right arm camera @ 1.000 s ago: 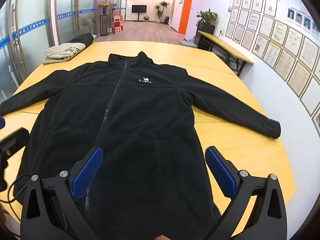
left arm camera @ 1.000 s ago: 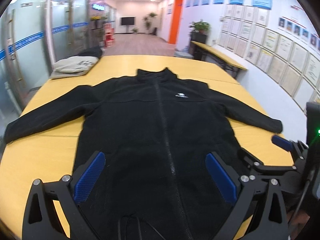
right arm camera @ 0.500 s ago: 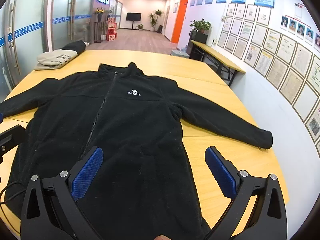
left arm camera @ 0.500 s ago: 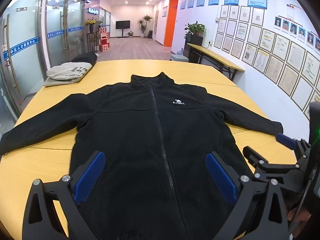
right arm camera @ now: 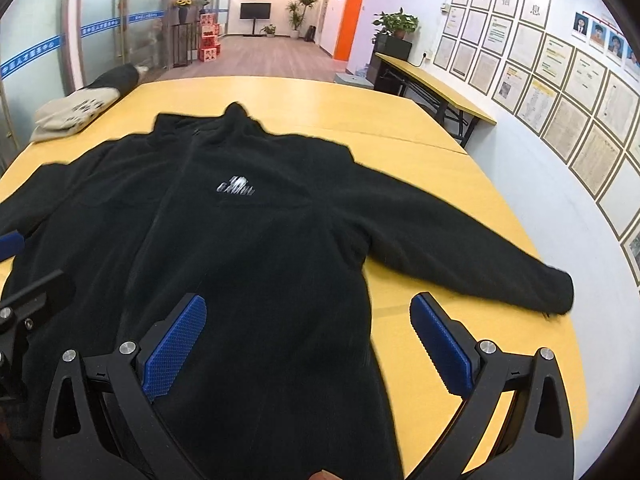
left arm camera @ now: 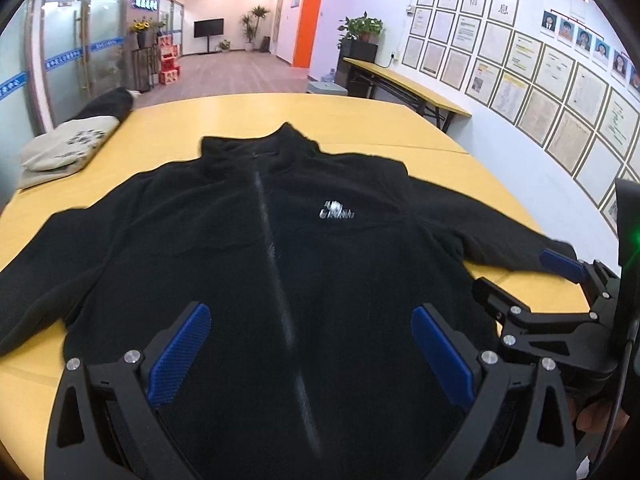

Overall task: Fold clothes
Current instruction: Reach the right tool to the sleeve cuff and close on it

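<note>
A black fleece jacket [left arm camera: 280, 248] lies flat, front up and zipped, on the yellow table [left arm camera: 280, 116], sleeves spread to both sides. It also shows in the right wrist view [right arm camera: 256, 248]. My left gripper [left arm camera: 310, 346] is open and empty above the jacket's lower middle, astride the zip. My right gripper [right arm camera: 308, 344] is open and empty above the jacket's lower right side, its right finger over bare table. The right gripper also shows in the left wrist view [left arm camera: 560, 300]. The right sleeve's cuff [right arm camera: 556, 292] lies near the table's right edge.
A folded beige garment [left arm camera: 64, 152] and a dark one [left arm camera: 108, 106] lie at the table's far left corner. The wall with framed papers [right arm camera: 560, 92] runs close along the right. A second long table [right arm camera: 432, 88] stands behind.
Both grippers have moved forward and lower over the jacket; the collar and logo look nearer. Both stay open and empty. The jacket has not moved.
</note>
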The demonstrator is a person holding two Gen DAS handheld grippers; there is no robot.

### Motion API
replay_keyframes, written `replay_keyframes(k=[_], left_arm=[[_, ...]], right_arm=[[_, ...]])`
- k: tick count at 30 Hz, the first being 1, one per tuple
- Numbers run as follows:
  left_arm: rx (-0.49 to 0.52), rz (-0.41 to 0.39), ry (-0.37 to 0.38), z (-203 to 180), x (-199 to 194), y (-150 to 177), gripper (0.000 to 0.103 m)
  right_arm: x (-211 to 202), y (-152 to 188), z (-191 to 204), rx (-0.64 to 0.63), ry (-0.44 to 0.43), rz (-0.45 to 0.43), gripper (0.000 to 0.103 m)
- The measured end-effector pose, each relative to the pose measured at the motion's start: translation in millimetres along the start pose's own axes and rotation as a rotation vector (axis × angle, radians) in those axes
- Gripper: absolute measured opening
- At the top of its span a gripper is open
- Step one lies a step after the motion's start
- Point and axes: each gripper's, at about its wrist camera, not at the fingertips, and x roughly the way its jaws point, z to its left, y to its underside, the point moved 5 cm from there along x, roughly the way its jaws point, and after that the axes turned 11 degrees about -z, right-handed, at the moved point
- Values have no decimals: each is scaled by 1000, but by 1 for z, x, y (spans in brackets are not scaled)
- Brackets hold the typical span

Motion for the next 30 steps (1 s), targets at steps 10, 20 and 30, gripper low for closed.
replay_keyframes(k=[10, 20, 30], left_arm=[[146, 54, 142, -61, 122, -44, 103], [340, 67, 306, -169, 233, -43, 103], [493, 127, 387, -230, 264, -11, 103]], right_arm=[[47, -20, -93, 162, 67, -45, 103], [55, 79, -303, 450, 321, 3, 103], [80, 137, -405, 679, 413, 118, 90]])
